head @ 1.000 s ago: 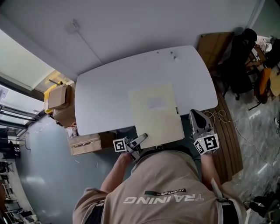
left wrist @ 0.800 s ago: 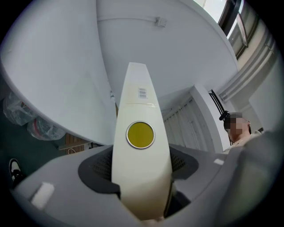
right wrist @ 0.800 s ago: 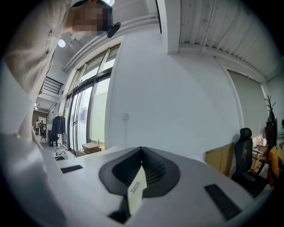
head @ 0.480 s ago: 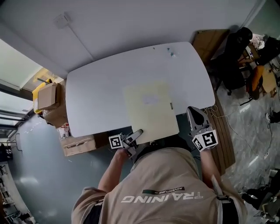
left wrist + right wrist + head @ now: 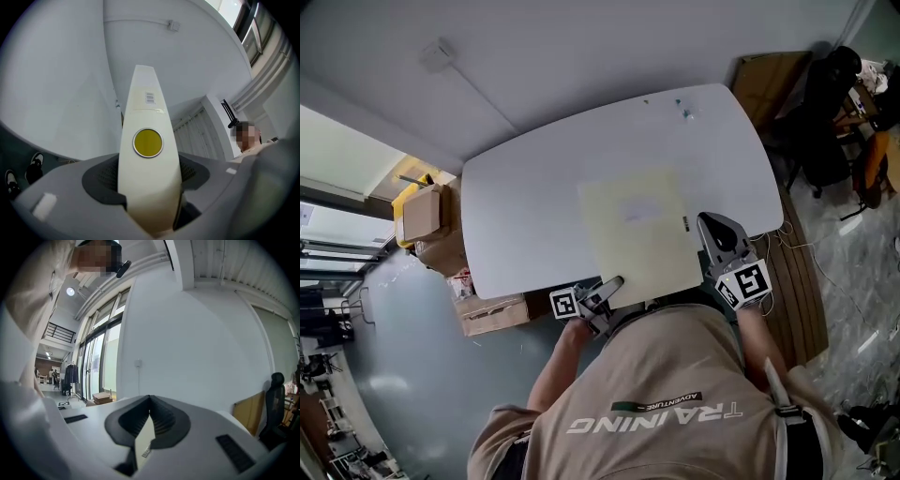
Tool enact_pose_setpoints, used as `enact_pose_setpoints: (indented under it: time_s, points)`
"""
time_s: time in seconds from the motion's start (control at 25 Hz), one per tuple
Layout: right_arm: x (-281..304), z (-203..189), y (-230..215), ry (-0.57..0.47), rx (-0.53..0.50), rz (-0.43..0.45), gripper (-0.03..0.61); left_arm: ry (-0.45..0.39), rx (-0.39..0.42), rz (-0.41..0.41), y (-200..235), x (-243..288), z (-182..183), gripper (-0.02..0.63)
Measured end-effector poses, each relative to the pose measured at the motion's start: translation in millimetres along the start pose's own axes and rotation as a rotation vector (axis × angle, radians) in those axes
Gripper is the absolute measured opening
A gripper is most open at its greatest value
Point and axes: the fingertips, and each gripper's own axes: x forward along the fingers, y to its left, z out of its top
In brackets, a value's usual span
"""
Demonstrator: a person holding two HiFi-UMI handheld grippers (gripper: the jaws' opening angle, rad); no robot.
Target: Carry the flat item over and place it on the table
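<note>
The sheet [image 5: 637, 230] lies across the table [image 5: 525, 206] at the centre of the head view. Its near edge sits just past the table's near edge, close to the person's chest.

The right gripper [image 5: 712, 232] is at the sheet's right edge, just below a small label [image 5: 684, 223]. In its own view the jaws meet in a narrow V, pinched on a pale wedge of the sheet with that label showing.

The left gripper [image 5: 607, 286] is at the near-left corner, at lower centre of the head view. In its own view a cream piece with a yellow dot fills the space between the jaws, which press on it. By the head view I take this for the sheet's corner, so both grippers appear clamped on the sheet.

The task looks close to done: most of the sheet is over the table, and what remains is to settle and release it.

To do that well:
- Push the sheet a little toward the top of the frame, so that no edge overhangs.
- Keep both grippers level with each other, since a thin sheet held at two points will bow or twist if one side leads.
- Lower it until it rests flat.
- Open both jaws together and draw straight back along the tabletop, so that neither gripper drags a corner off the edge.
</note>
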Motion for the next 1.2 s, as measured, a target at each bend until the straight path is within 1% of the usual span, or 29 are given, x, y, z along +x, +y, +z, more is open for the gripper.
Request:
enact_pose_setpoints:
  time_s: [0.2, 0.4, 0.56, 0.72, 0.88, 0.96, 1.08, 1.2]
  points:
    - [13, 4, -37, -0.028, 0.039, -0.009, 0.003, 0.005, 0.015, 0.015, 2, 30, 21, 0.298]
    - [23, -7, -80, -0.007, 0.056, -0.024, 0.003, 0.003, 0.014, 0.004, -1, 68, 46, 0.298]
    - [32, -14, -105, 0.004, 0.073, 0.003, 0.003, -0.026, 0.000, 0.005, 6, 95, 57, 0.298]
    - [42, -18, -126, 0.001, 0.082, 0.037, 0.003, -0.053, -0.017, 0.027, 16, 114, 67, 0.298]
    - [54, -24, -140, 0.015, 0.072, 0.089, 0.003, -0.067, -0.010, 0.034, 17, 125, 78, 0.298]
    - [60, -25, -145, 0.022, 0.073, 0.099, 0.003, -0.074, -0.008, 0.040, 17, 127, 86, 0.298]
    - [67, -27, -148, 0.027, 0.086, 0.086, 0.003, -0.071, -0.010, 0.047, 20, 125, 97, 0.298]
    - [79, -25, -149, 0.025, 0.083, 0.059, 0.003, -0.056, -0.005, 0.036, 25, 125, 117, 0.298]
